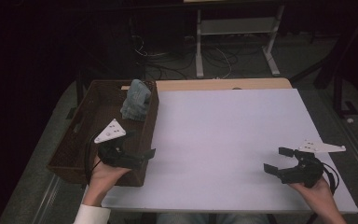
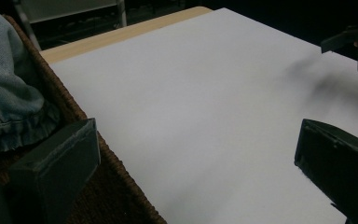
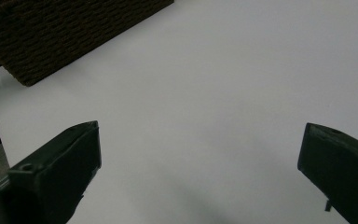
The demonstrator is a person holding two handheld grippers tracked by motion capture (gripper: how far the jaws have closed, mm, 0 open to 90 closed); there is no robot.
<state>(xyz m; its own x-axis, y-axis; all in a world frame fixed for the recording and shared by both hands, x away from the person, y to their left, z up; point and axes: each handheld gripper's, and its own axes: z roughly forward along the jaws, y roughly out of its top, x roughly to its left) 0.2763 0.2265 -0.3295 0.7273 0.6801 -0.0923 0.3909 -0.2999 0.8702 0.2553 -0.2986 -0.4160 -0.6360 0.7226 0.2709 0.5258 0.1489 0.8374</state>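
The folded denim cloth (image 1: pixel 136 100) sits inside the brown woven basket (image 1: pixel 81 161) at the tabletop's (image 1: pixel 228 140) left edge. The left gripper (image 1: pixel 140 156) hovers over the basket's near right wall, jaws apart and empty; reaching in, a jaw could catch that wall and drag the basket. The right gripper (image 1: pixel 275 161), jaws also apart, waits near right, well clear.

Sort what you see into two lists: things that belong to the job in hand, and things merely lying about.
Job in hand:
- folded blue denim cloth
- dark brown woven basket
- left gripper, jaws open
- right gripper, jaws open

Lying about:
- white metal frame
- floor cables
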